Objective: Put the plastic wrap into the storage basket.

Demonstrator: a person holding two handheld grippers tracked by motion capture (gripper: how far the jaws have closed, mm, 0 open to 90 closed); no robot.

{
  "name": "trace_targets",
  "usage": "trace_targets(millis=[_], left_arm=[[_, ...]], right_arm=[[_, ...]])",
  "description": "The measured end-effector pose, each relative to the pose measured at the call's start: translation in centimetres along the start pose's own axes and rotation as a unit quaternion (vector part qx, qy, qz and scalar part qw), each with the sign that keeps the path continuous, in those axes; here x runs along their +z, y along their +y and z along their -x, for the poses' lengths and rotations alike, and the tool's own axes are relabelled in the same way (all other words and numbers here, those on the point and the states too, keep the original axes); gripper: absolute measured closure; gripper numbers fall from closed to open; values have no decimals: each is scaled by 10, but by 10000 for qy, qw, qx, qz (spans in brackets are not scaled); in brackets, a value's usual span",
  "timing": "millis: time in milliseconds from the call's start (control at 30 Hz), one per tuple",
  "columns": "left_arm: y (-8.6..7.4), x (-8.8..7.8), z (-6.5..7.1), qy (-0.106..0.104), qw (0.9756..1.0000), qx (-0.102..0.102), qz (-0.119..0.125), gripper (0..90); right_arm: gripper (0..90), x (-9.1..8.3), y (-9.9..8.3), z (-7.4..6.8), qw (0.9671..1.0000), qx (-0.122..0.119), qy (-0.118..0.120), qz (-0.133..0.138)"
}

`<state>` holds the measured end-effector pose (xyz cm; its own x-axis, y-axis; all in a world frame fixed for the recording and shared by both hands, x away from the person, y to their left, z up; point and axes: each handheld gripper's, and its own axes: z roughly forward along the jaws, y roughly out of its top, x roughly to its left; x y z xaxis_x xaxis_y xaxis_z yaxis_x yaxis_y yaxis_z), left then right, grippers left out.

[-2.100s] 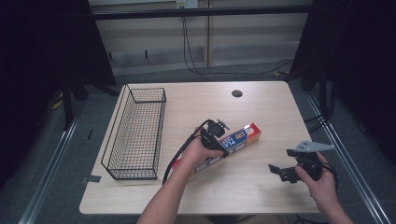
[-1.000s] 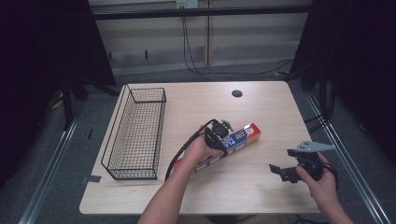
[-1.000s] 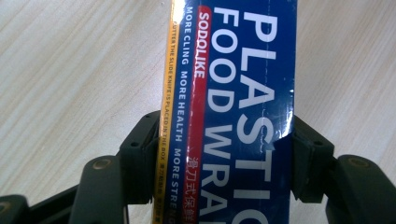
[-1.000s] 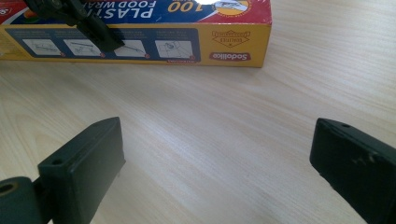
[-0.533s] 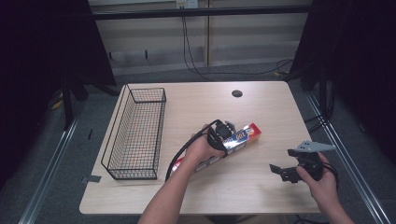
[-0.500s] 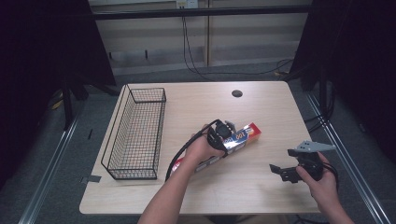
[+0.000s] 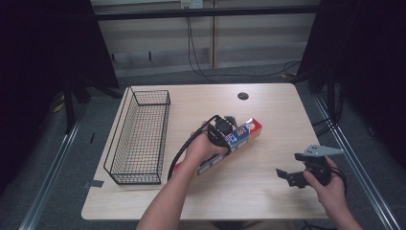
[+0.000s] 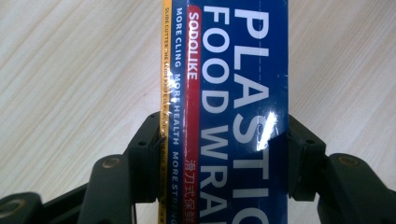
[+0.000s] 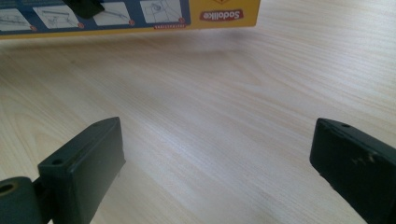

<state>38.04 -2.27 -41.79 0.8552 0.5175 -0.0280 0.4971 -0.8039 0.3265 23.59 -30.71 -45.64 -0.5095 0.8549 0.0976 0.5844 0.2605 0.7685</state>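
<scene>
Between left gripper [image 8: 224, 158] pads: "PLASTIC FOOD WRAP" box [image 8: 224, 93].

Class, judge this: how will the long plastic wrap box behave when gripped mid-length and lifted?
The plastic wrap box looks stiff: its edges stay straight between the left gripper pads. Its glossy face may slip. Being long, it could tilt or swing.

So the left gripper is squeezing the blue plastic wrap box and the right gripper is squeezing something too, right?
Not quite. The left gripper is squeezing the plastic wrap box, but the right gripper holds nothing. The right gripper view shows its jaws wide apart over the bare table.
</scene>
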Motion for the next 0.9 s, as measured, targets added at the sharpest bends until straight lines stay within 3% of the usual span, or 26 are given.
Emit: trace_targets(millis=[367, 433, 500, 900], left_arm=[[-5, -18, -14, 120, 9994, -329, -23, 427], [-7, -20, -16, 140, 9994, -306, -52, 427], [-8, -21, -17, 127, 9989, -452, -10, 427], [-14, -32, -30, 202, 9968, -775, 0, 427]], right_arm=[[26, 1, 0, 0, 10000, -7, 18, -8], [26, 1, 0, 0, 10000, -7, 26, -16], [26, 1, 0, -1, 10000, -9, 31, -20], [26, 2, 1, 0, 10000, -43, 32, -7]])
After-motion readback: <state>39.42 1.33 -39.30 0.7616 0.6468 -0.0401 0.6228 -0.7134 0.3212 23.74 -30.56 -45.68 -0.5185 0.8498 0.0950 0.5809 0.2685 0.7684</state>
